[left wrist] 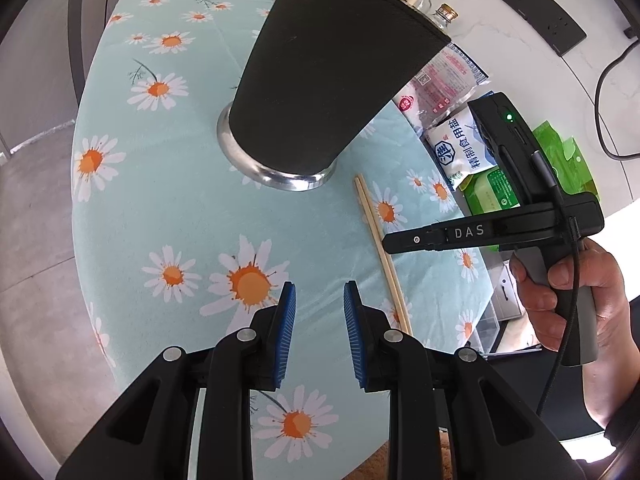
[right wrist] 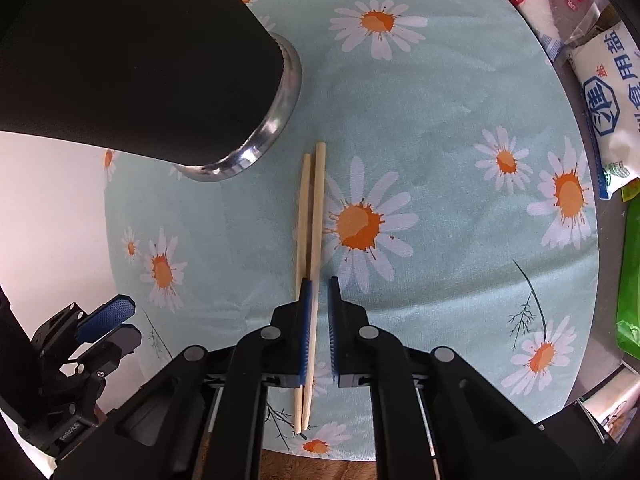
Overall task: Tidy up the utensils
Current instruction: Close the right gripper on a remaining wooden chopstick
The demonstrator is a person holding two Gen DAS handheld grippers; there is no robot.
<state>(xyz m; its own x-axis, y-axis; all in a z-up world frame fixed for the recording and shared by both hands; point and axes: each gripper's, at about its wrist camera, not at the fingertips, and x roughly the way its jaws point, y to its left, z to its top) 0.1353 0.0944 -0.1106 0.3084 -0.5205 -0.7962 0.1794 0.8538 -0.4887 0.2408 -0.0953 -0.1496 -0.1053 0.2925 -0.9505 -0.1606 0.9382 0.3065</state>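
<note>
Two chopsticks [right wrist: 310, 264] lie on daisy cloth [right wrist: 440, 128] by black holder [right wrist: 140, 60], between right gripper [right wrist: 319, 300] pads, nearly closed, contact unclear; left gripper [left wrist: 320, 300] part-open, empty; only left view reads "DAS" [left wrist: 469, 232].

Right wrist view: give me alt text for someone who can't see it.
The right gripper, jaws shut to a narrow slit, points down over a pair of wooden chopsticks lying on a daisy tablecloth; grip unclear. A black utensil holder with a steel base stands upper left.
</note>
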